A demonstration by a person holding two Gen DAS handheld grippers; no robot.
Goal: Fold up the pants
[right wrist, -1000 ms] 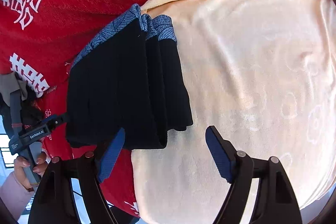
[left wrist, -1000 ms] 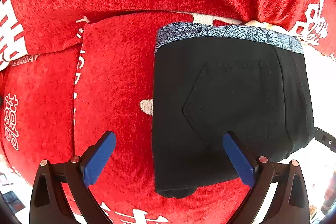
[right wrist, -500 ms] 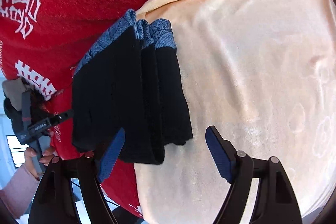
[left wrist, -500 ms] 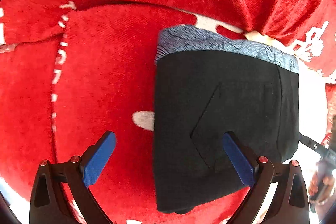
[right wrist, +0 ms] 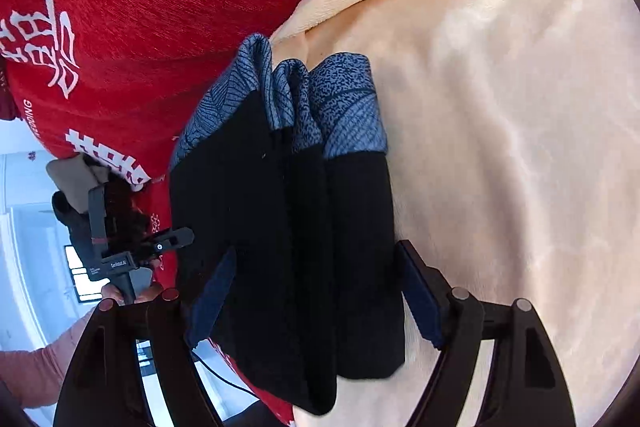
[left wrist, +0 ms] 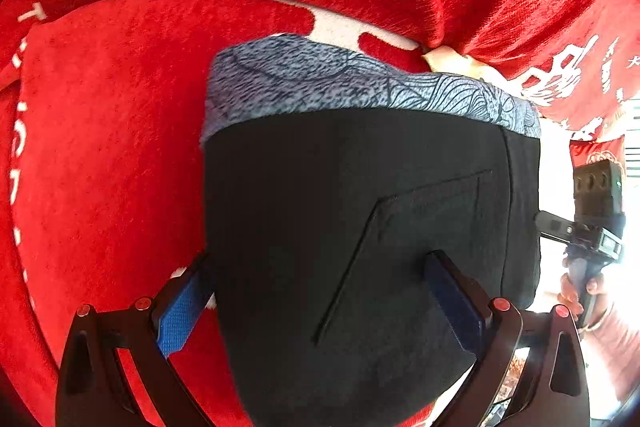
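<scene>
the folded black pants point(left wrist: 360, 227) lie across the red blanket point(left wrist: 100, 167) and a cream blanket point(right wrist: 500, 107). left gripper point(left wrist: 316, 291) and right gripper point(right wrist: 316, 291) straddle the pants, jaws apart, seemingly unclamped.

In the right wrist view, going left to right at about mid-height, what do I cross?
Left gripper held in a hand → red blanket → folded black pants → peach blanket.
</scene>
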